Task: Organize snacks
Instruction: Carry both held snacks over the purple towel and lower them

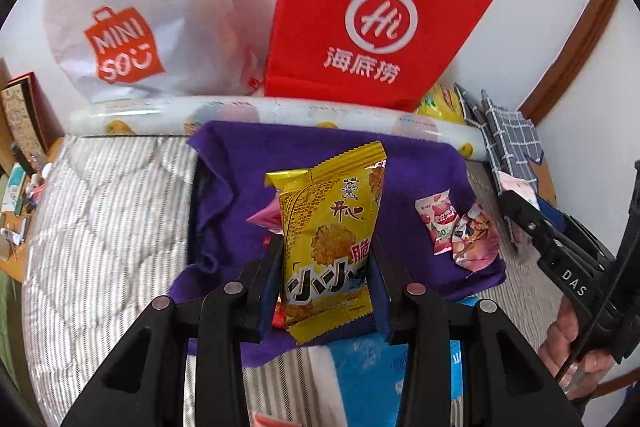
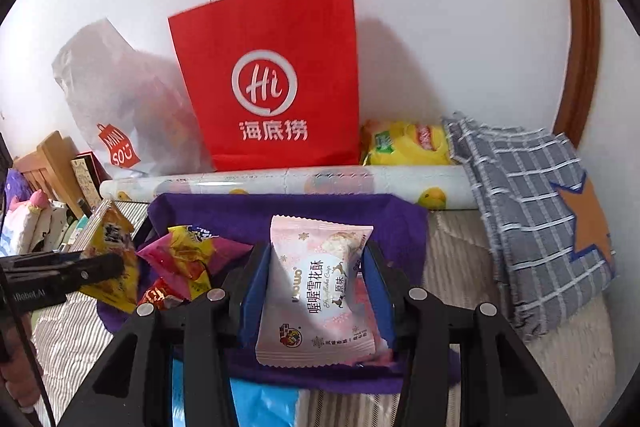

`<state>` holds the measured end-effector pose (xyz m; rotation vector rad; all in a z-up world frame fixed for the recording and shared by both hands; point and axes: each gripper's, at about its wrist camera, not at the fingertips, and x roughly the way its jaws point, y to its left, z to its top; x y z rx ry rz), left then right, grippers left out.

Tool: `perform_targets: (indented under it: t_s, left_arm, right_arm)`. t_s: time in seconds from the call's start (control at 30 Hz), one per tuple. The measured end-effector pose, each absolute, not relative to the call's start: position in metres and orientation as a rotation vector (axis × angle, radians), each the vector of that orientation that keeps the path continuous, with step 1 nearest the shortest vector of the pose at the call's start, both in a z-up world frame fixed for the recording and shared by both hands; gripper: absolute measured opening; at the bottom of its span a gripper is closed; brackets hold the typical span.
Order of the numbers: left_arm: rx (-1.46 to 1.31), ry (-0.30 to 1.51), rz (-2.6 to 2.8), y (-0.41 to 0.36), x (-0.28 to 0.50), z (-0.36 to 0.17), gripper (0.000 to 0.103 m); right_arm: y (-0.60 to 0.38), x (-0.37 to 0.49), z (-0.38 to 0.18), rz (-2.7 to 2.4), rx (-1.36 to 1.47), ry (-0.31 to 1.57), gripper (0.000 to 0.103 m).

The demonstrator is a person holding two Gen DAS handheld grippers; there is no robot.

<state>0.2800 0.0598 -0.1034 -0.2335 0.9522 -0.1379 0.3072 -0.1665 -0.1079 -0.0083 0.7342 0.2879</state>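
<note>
My left gripper (image 1: pixel 325 251) is shut on a yellow cracker packet (image 1: pixel 330 227), held upright above a purple cloth-lined box (image 1: pixel 224 163). Two pink snack packets (image 1: pixel 460 227) lie on the purple cloth to the right. My right gripper (image 2: pixel 316 267) is shut on a pale pink snowflake-crisp packet (image 2: pixel 316 287) over the same purple box (image 2: pixel 280 207). Several pink and yellow wrappers (image 2: pixel 188 259) lie in the box at its left. The left gripper with its yellow packet (image 2: pixel 112 267) shows at the left edge of the right wrist view.
A red paper bag (image 2: pixel 272 87) and a white plastic shopping bag (image 1: pixel 132 19) stand against the wall behind a rolled printed sheet (image 2: pixel 280 183). A yellow chips bag (image 2: pixel 404 143) and a grey checked cloth (image 2: pixel 528 211) lie right. Striped bedding (image 1: pixel 100 227) surrounds the box.
</note>
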Motion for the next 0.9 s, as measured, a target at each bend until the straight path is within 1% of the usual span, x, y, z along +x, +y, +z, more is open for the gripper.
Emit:
perform_targets:
  t_s: [0.33,0.67,0.7,0.73,0.77,0.8,0.83,0.87,0.9]
  left_arm:
    - [-0.240,1.011,-0.162,0.044,0.303,-0.134,0.039]
    - [-0.242,1.025,-0.144,0.042,0.306,-0.142,0.040]
    - [-0.238,1.032,-0.140,0.041,0.306,-0.143,0.042]
    - [-0.235,1.038,-0.138,0.040,0.307,-0.143,0.047]
    - [-0.233,1.046,-0.135,0.040,0.307,-0.144,0.050]
    - [-0.234,1.054,-0.126,0.041,0.307,-0.143,0.055]
    - [-0.240,1.058,-0.115,0.042,0.305,-0.142,0.057]
    - [-0.246,1.058,-0.110,0.044,0.304,-0.140,0.058]
    - [-0.252,1.056,-0.109,0.045,0.301,-0.137,0.062]
  right_arm:
    - [-0.162,0.327,-0.150,0.293,-0.018,0.810,0.045]
    - [-0.156,0.326,-0.151,0.279,-0.059,0.803,0.046]
    - [-0.157,0.326,-0.150,0.279,-0.051,0.801,0.046]
    - [-0.158,0.326,-0.149,0.280,-0.045,0.800,0.047]
    - [-0.159,0.326,-0.146,0.280,-0.036,0.797,0.050]
    - [-0.159,0.324,-0.144,0.279,-0.030,0.794,0.054]
    - [-0.159,0.322,-0.140,0.277,-0.030,0.786,0.057]
    - [-0.159,0.319,-0.136,0.275,-0.035,0.775,0.062]
    - [-0.158,0.315,-0.131,0.273,-0.043,0.760,0.066]
